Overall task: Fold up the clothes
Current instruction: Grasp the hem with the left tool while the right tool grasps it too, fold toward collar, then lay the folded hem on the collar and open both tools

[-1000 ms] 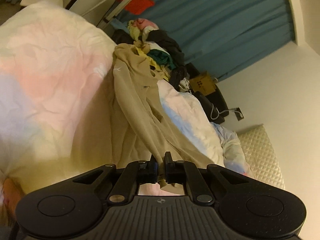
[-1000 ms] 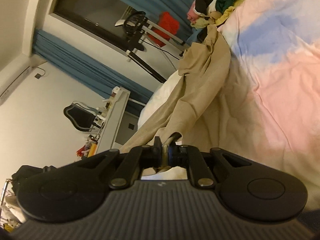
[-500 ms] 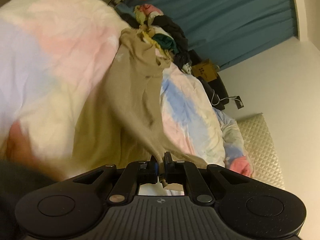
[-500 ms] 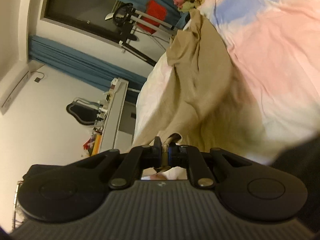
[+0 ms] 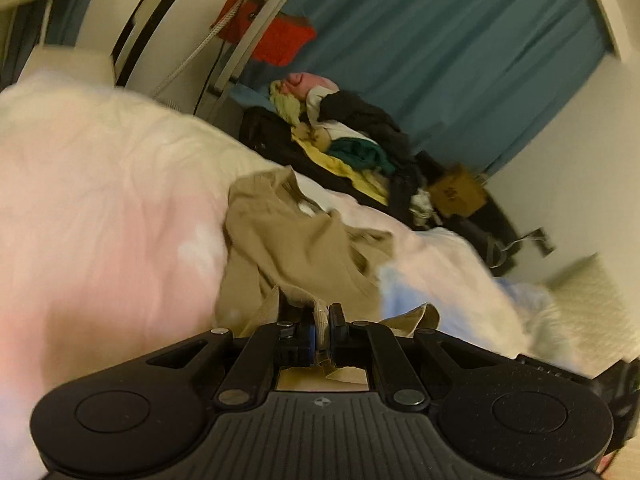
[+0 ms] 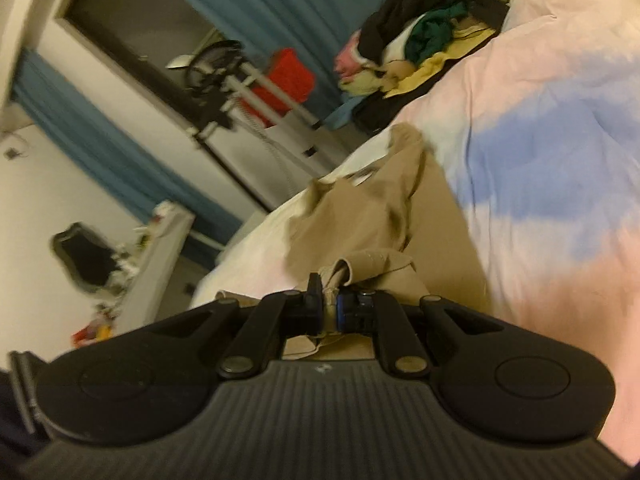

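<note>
Both tongs, left (image 5: 321, 326) and right (image 6: 329, 303), pinch the tan garment (image 5: 304, 248), which stretches ahead.

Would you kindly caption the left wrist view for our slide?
Left gripper shut on a tan garment lying across a pastel duvet.

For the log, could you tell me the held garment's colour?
Plain tan garment, clearest in the left wrist view.

Teal curtains (image 5: 460, 52), white walls (image 5: 560, 152), pastel bedcover (image 6: 540, 152), dim light.
</note>
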Tool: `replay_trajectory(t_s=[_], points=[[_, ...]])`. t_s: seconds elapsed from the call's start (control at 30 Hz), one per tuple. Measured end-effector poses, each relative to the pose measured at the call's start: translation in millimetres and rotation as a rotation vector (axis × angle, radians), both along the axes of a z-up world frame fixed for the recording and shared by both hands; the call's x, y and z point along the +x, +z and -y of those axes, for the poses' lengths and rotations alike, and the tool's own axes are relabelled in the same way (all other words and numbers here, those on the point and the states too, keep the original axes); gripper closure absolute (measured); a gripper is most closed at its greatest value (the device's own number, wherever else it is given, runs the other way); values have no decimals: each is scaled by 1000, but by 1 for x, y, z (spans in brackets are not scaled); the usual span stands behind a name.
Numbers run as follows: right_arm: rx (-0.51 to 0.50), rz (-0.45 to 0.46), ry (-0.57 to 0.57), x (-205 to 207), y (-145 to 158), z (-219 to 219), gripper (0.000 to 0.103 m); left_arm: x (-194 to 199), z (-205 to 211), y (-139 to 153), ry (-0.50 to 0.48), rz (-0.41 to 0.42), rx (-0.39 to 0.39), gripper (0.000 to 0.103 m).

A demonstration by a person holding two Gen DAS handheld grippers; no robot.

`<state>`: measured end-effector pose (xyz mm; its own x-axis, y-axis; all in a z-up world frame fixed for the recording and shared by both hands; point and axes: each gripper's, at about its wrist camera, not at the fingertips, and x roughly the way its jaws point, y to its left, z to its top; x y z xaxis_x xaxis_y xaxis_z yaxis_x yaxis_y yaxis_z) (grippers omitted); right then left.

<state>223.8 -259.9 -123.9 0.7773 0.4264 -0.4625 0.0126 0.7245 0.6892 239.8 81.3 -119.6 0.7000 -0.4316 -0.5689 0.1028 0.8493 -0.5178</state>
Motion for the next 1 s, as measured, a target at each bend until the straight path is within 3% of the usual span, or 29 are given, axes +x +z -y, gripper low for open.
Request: replay_trajectory(t_s=[0.23,0.33,0.47,0.53,0.6,0.67,0.7,0.77,0.8,0.83,0.93,1.0], points=[[-130,-50,-7,78,-60,-7,93,83,25,-64,19,-32,122,96],[-186,-90,2,90,-81,-12,93,98,31,-90,20,-70,156,96],[-217,-113,10,95,-95,-15,93,102,38,-100,9,-60,210,92],[-248,-100,18,89,-85,-16,92,89,41,-86,4,-31,251,90],[-279,-57,15,70,-65,-18,89,76,45,-71,-1,0,292,77],[-311,-15,12,51,-46,-19,84,64,49,-57,-6,30,334,48],[-327,7,11,41,-36,-20,77,57,51,-49,-8,45,354,45],[-358,49,8,22,-16,-21,54,40,54,-32,-10,84,382,41],[-374,71,7,13,-6,-21,37,29,54,-22,-9,107,388,38],[-390,92,5,3,4,-22,29,18,55,-12,-9,131,394,32],[-437,156,1,-25,34,-24,28,-18,54,15,8,212,402,19],[-465,195,-1,-49,50,-25,29,-42,55,31,10,249,413,15]])
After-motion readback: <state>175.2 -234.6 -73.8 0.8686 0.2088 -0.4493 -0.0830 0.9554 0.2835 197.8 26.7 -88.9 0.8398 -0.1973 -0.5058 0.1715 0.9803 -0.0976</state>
